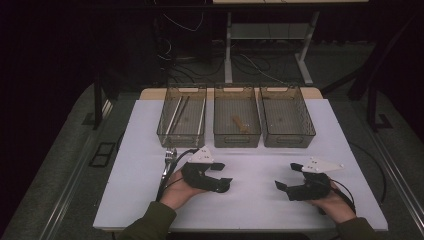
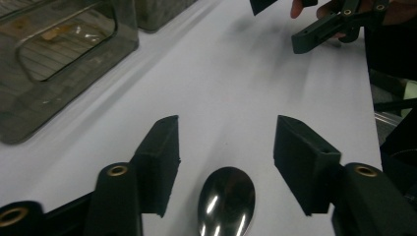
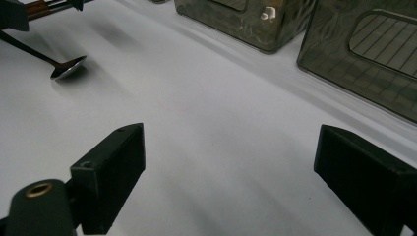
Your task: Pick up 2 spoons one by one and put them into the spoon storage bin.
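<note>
Three smoked bins at the desk [image 1: 140,150] rear: left bin [image 1: 182,116] has long thin sticks, maybe chopsticks; middle bin [image 1: 237,118] one small wooden piece; right bin [image 1: 287,117] contents too faint to tell. Left claw [image 2: 226,155] half open, spoon [image 2: 226,200] bowl on the desk between its jaws, pads not touching it. Fork [image 1: 170,157] just beside the left hand. Right claw [image 3: 228,172] wide open over bare desk, holding nothing.
</note>
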